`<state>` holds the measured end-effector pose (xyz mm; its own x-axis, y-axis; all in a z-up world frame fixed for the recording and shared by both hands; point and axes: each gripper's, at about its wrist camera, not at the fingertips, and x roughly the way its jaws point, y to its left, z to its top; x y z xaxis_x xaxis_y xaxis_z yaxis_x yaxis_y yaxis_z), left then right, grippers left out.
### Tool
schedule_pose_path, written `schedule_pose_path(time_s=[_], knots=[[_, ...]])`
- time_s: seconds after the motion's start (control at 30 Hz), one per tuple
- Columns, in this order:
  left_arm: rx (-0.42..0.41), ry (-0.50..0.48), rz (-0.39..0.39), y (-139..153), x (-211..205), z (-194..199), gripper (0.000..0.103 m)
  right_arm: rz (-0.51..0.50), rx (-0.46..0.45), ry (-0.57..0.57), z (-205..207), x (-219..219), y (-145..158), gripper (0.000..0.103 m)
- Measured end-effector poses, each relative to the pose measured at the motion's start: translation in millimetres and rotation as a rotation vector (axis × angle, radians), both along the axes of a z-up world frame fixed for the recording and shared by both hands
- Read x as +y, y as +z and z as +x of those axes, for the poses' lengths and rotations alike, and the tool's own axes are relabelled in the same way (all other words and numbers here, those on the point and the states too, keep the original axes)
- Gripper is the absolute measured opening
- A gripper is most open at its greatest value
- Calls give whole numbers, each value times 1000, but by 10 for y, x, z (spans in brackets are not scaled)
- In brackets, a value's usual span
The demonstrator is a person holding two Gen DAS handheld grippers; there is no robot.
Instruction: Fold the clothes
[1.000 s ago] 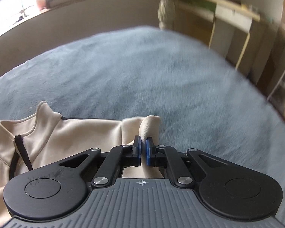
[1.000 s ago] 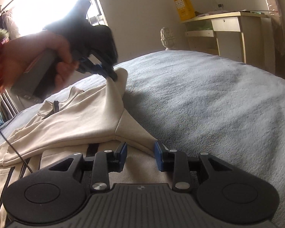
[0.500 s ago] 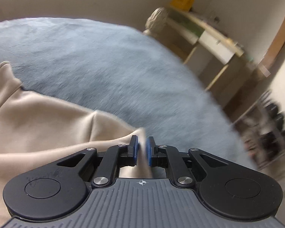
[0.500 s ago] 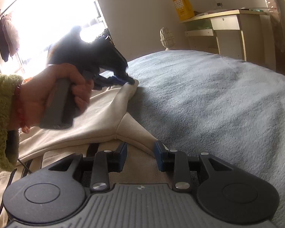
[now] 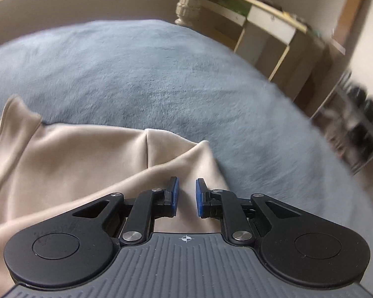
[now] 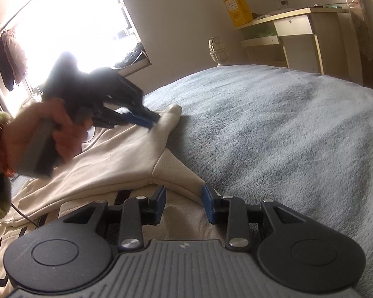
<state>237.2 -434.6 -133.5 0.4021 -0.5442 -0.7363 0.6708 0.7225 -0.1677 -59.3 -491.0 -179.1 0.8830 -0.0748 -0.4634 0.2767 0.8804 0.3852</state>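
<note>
A beige sweatshirt [image 5: 87,164] with dark trim lies on the blue-grey blanket [image 5: 161,79]. Its sleeve [image 6: 159,134] is laid out toward the blanket, with the cuff end [image 6: 173,111] resting flat. My left gripper [image 5: 187,186] stands open just above the sleeve cloth, with nothing between its fingers. In the right wrist view a hand in a green cuff holds that left gripper [image 6: 146,121] at the sleeve's end. My right gripper [image 6: 184,195] is open low over the folded beige cloth near its ribbed hem [image 6: 184,213], with a fold edge [image 6: 176,171] just ahead.
A pale wooden desk [image 6: 301,32] with a yellow box [image 6: 236,6] stands beyond the bed. A white caged lamp [image 6: 217,48] sits at the bed's far edge. A bright window and hanging coats [image 6: 11,57] are at left, a shoe rack [image 5: 355,129] at right.
My left gripper carried the sleeve end down to the blanket, then opened and let it go. The right gripper has stayed put, open.
</note>
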Motion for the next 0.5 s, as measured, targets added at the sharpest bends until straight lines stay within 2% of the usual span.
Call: schedule_pose_path(time_s=[0.13, 0.23, 0.3, 0.4, 0.5], knots=[[-60, 31, 2, -115, -175, 106, 15, 15, -11, 1, -11, -27, -25, 34], [2, 99, -33, -63, -146, 208, 15, 21, -16, 0, -17, -31, -38, 34], [38, 159, -67, 50, -36, 279, 15, 22, -17, -1, -18, -31, -48, 34], [71, 222, -125, 365, 288, 349, 15, 31, -19, -1, -23, -39, -55, 34], [40, 261, -151, 697, 842, 252, 16, 45, -22, -1, -30, -51, -55, 34]])
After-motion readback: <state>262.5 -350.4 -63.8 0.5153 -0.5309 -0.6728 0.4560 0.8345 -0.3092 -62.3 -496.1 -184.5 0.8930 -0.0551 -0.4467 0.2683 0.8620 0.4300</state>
